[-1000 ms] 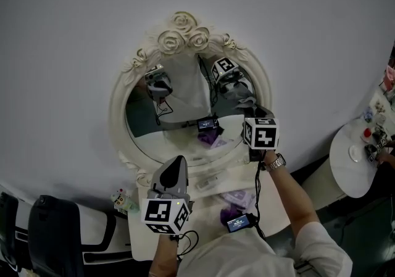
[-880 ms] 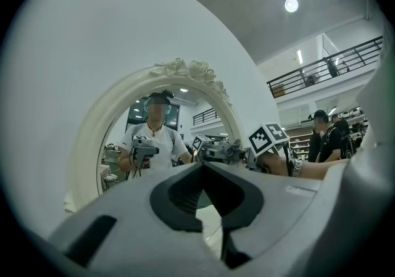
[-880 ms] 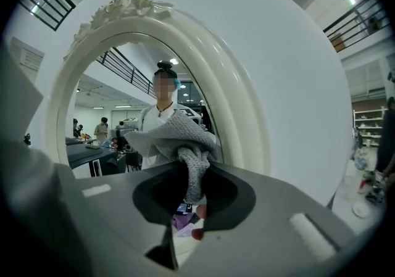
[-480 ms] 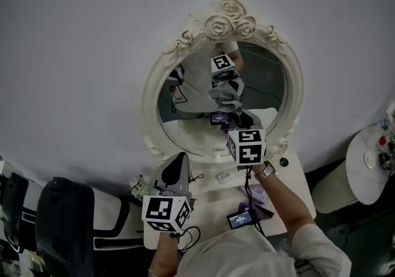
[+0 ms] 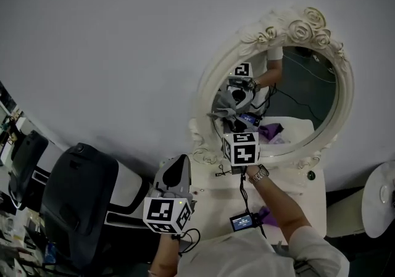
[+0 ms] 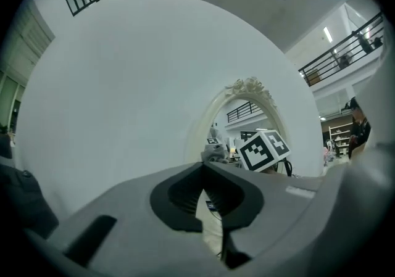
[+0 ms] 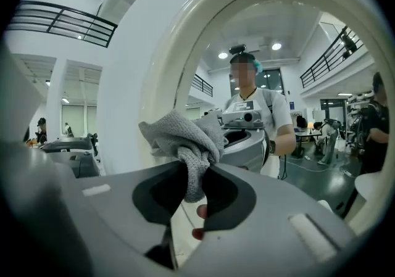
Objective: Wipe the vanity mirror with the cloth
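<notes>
My right fingers (image 7: 197,174) are pinched on the grey cloth (image 7: 185,143), up at the vanity mirror (image 5: 303,100).

The cloth bunches out above my fingertips and sits at the glass, just inside the left side of the cream rose-topped frame (image 7: 185,53); I can't tell for sure that it presses on the glass. My left fingers (image 6: 202,168) are closed tip to tip with nothing between them, held low in front of the white table (image 5: 213,200), well apart from the mirror and pointing at the bare grey wall (image 5: 111,53).
</notes>
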### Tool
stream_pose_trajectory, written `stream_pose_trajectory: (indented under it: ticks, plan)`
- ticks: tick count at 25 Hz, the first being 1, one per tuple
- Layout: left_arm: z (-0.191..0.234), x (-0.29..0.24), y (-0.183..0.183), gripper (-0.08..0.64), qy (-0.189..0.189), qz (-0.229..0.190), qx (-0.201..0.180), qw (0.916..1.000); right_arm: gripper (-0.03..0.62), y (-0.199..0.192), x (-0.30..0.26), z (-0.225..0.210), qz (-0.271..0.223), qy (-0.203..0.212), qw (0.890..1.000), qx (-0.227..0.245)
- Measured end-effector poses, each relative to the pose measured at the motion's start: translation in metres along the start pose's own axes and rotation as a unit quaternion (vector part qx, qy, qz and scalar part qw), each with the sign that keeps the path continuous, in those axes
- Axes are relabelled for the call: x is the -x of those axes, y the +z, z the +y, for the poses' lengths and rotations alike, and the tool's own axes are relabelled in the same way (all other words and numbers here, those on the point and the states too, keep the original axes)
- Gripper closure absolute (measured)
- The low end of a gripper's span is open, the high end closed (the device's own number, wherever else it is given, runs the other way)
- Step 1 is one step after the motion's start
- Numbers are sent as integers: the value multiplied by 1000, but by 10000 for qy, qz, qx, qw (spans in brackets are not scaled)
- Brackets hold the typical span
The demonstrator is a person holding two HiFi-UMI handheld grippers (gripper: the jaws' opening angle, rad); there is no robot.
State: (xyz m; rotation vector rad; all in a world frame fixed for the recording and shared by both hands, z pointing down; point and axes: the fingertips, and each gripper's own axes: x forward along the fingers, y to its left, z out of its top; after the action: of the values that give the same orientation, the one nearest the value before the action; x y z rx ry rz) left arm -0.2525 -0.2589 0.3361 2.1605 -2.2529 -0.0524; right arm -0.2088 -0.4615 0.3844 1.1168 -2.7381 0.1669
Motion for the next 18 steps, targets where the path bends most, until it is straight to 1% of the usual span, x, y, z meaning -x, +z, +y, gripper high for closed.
stream_pose_trajectory:
  ticks: [4,7,12,18]
  plan:
    - [13,10,-6,558,165,78,13,9998,525,-3,-11,9,27,7,10000,-55]
    - [8,6,-8,558,115,129,-11,9998,525,-3,-10,4,13,-33,10000,-43]
    - [-22,-11,-9,558,-210,169,-70,9996,526,-2,8,-29,-46,-242,9996,-111]
    - [-69,-35,-12,558,-671,218,-87,9975,526,-10,40,-96,-39,-713,9973,-199]
